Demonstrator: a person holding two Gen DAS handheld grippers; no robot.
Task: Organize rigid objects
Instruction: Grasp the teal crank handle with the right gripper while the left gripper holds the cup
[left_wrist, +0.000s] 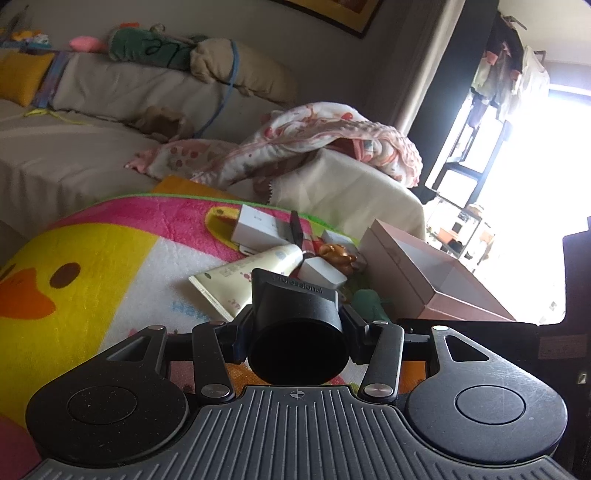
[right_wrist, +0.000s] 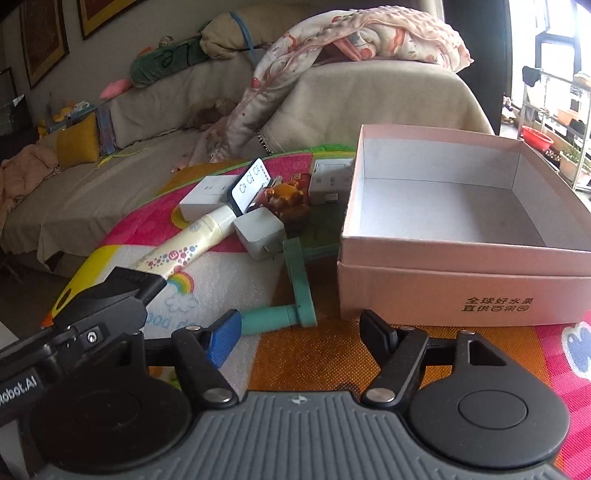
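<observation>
While clamped in left hand-held gripper (left_wrist: 299, 328), black nozzle (left_wrist: 295, 317) seemingly near box (left_wrist: 424, 273).

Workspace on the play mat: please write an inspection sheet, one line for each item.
Surface: colourful play mat with duck print.
Job's things: pink box, open and empty; black nozzle; cream tube; white adapter; teal handle; brown figurine; white boxes.
Clutter: patterned blanket on sofa.
Grippers: left gripper shut on black nozzle; right gripper open, nothing between the fingers.
Cables: nothing seen on the mat.
Surroundings: bright window, framed pictures.
</observation>
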